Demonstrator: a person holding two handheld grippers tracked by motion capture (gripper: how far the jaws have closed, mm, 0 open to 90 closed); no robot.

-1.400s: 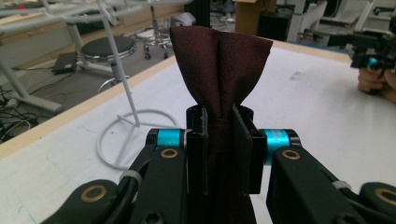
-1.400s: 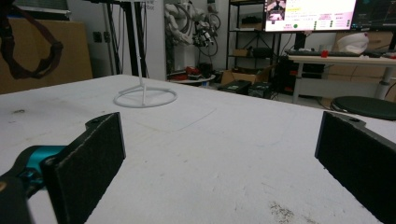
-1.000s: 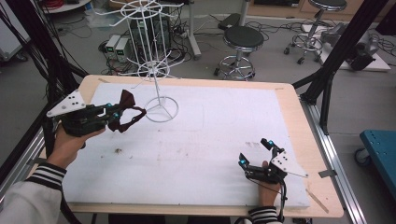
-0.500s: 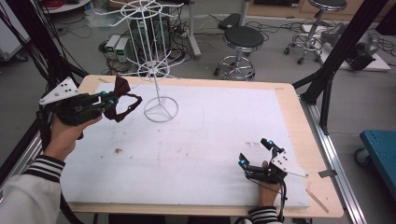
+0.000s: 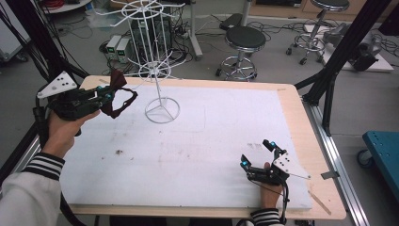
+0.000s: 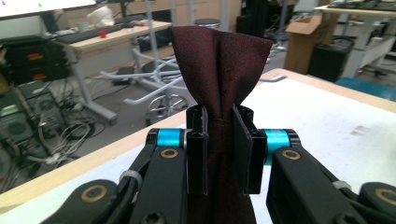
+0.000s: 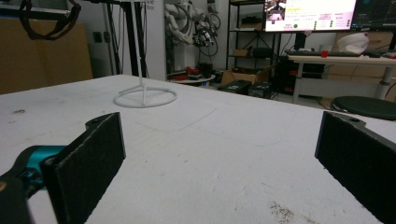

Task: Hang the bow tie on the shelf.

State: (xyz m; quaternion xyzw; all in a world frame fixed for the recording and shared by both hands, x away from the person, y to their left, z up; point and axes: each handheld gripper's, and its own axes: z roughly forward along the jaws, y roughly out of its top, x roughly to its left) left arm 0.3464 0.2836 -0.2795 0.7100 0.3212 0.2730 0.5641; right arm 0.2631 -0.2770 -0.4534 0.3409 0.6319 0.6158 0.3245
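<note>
Standing beside the raised bow tie (image 5: 115, 96): a white wire rack (image 5: 157, 70).

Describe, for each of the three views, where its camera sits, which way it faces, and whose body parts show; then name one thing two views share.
High view: above the person's side, facing forward and down on the table; forearms, both hands show.
Left gripper view: rides the left gripper, looking along jaws shut on a dark red bow tie.
Right gripper view: rides the right gripper, low over the table, jaws open.
Shared: the white wire stand.
</note>
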